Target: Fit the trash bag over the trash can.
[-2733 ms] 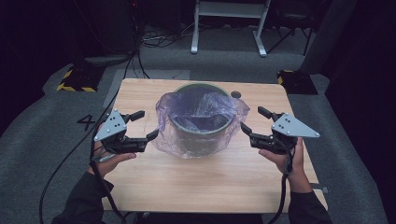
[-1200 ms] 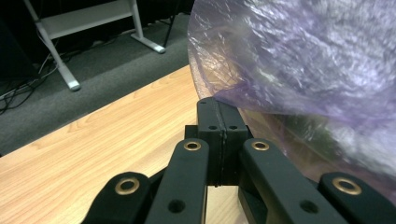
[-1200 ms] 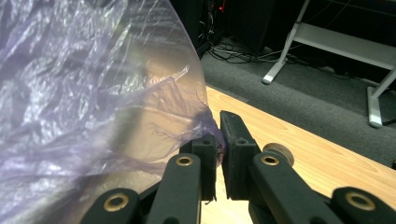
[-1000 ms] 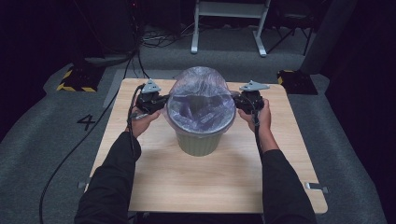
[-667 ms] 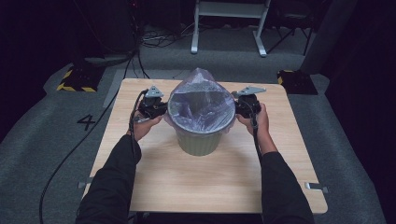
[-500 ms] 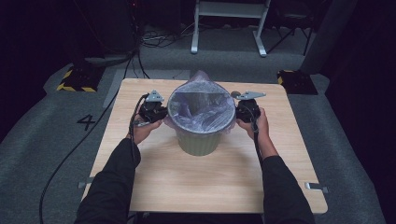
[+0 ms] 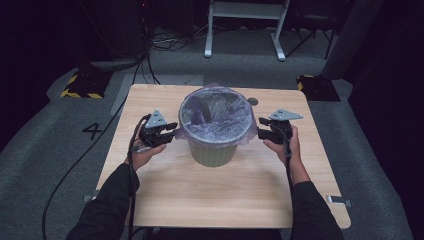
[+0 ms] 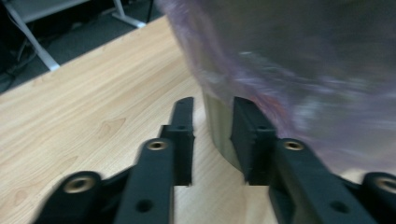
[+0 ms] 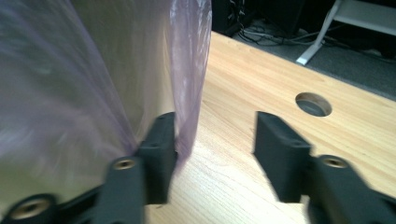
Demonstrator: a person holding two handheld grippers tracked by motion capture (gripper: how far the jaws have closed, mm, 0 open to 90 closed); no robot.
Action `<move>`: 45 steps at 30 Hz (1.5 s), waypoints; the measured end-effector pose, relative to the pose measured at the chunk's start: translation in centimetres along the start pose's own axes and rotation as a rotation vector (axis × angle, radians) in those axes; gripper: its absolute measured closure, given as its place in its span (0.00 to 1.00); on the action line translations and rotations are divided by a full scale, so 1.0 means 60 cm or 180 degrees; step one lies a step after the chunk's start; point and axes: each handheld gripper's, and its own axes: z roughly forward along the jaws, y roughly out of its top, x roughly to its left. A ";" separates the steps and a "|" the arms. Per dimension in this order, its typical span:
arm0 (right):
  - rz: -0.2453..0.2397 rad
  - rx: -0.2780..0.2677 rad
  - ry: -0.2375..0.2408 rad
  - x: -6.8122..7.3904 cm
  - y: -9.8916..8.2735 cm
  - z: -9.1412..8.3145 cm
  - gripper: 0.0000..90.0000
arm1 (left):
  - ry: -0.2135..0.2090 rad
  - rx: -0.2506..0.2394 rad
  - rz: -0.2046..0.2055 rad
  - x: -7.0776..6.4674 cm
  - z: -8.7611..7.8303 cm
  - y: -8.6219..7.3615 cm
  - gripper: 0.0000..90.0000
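Purple bag folded over green bin rim, left claw and right claw just opening, empty; only withdrawing left.

A dim lab or studio: grey carpet, trailing cables, hazard-striped weights, white metal stand.

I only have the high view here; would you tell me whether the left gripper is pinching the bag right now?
Observer: No. The left gripper has just been opening, with nothing pinched; the bin shows through the gap between its jaws.
Operator: Thank you. And how does the right gripper stand?
Observer: The right gripper has just been opening too. An edge of the bag hangs inside the gap, close against one jaw, while the other jaw stands well clear of it.
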 end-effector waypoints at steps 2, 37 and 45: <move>-0.0024 -0.0029 -0.0021 -0.005 0.001 -0.016 0.45 | 0.0062 -0.0019 0.0066 -0.011 -0.013 0.001 0.63; -0.1160 -0.0368 0.0415 0.113 0.017 -0.080 0.83 | -0.0338 -0.0215 0.0446 -0.068 -0.036 0.014 0.98; -0.1070 -0.0259 0.0622 0.120 -0.005 -0.065 0.98 | -0.0381 -0.0091 0.0479 -0.076 -0.020 0.007 1.00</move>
